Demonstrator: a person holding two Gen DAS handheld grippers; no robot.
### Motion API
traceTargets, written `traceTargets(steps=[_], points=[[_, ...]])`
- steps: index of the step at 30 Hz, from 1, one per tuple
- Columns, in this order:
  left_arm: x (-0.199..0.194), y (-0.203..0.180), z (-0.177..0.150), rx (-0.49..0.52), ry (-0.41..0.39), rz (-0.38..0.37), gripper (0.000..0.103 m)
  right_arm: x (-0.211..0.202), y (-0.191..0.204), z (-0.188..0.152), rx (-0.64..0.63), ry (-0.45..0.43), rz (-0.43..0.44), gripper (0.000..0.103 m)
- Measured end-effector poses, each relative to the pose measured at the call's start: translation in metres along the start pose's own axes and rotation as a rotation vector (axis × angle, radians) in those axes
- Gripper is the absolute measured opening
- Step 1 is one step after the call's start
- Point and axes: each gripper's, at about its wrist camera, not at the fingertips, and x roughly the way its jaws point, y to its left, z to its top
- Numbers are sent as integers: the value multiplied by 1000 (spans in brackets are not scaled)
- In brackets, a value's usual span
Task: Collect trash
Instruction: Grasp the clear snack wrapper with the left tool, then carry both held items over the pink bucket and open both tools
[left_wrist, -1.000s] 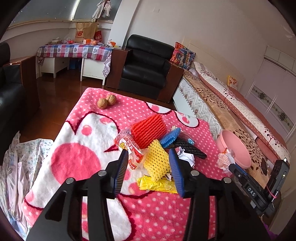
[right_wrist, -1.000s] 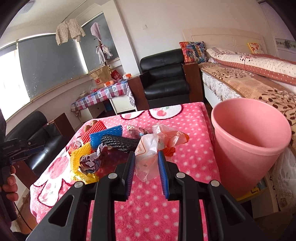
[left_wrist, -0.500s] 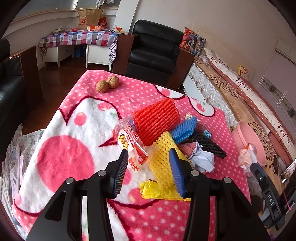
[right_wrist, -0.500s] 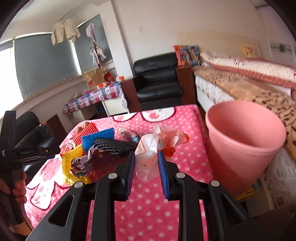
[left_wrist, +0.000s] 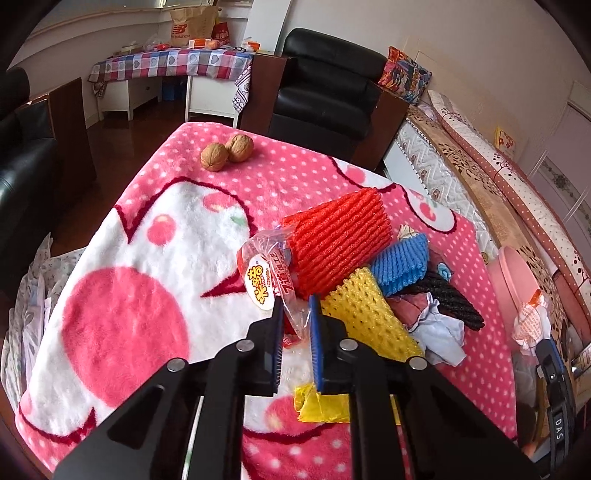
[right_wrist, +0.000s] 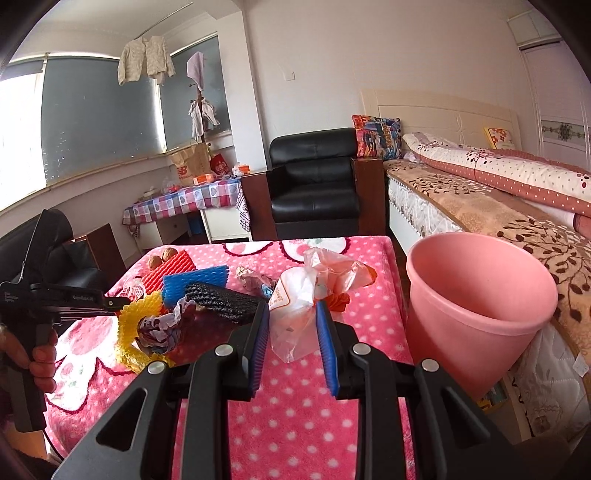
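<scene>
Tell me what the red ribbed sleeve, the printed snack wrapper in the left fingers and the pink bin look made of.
Red ribbed sleeve: likely soft foam netting, matte, with raised woven ridges. Printed snack wrapper: thin clear plastic film, glossy and crinkled, pinched in the left gripper. Pink bin: seemingly rigid moulded plastic, smooth with a rolled rim and dull sheen.

My left gripper (left_wrist: 296, 317): matte black angular frame, blue ribbed pads (left_wrist: 315, 350), silver round screws. My right gripper (right_wrist: 291, 328): same build. White "DAS" lettering on its body. Bare skin on my left hand (right_wrist: 35, 360).
</scene>
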Motion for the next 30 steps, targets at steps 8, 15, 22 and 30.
traceTargets(steps=[8, 15, 22, 30], points=[[-28, 3, 0, 28, -79, -32, 11, -9, -1, -2, -12, -40, -6, 25], [-33, 9, -14, 57, -84, -89, 11, -6, -12, 1, 7, -15, -38, 25], [-34, 14, -6, 60, -96, -147, 11, 13, -13, 4, 8, 95, -38, 27], [-46, -8, 5, 70, -132, -204, 11, 27, -20, 4, 53, 173, 4, 27]])
